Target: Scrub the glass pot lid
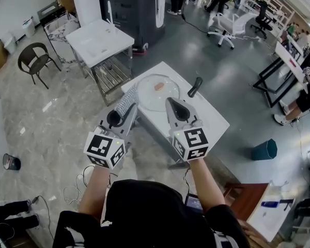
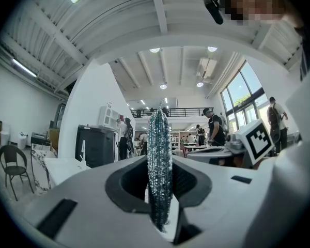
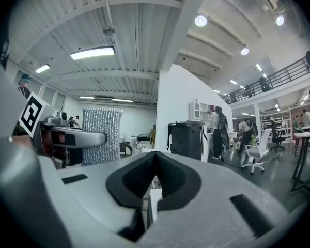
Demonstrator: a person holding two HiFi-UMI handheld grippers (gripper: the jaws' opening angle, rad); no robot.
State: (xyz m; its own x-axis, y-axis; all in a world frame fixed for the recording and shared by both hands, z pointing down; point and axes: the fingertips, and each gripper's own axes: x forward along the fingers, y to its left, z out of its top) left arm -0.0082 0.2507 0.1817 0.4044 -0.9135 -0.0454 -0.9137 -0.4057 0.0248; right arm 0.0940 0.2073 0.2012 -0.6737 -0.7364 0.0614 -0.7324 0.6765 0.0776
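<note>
Jaws of the left gripper (image 1: 130, 111) clamp a silvery scouring pad (image 2: 159, 164) by one end, the rest standing out ahead of them; the jaws of the right gripper (image 1: 171, 105) are pressed together on nothing. Both tools hover at the near side of a small white table (image 1: 213, 122). The glass pot lid (image 1: 156, 98) lies flat at the table's centre, its orange knob (image 1: 159, 87) up, with a black-handled utensil (image 1: 195, 87) just beside its right rim. No scrubbing looks to be under way yet.

The likeliest trouble is the lid itself — it rests loose on a smooth top, and with the right jaws closed and empty, nothing braces it. A firm push from the pad could send the glass skating toward the far edge or into the utensil. The pad is pinched at one end only; pressed sideways it may fold or pull free — leaving hard jaw tips to scrape the glass.
</note>
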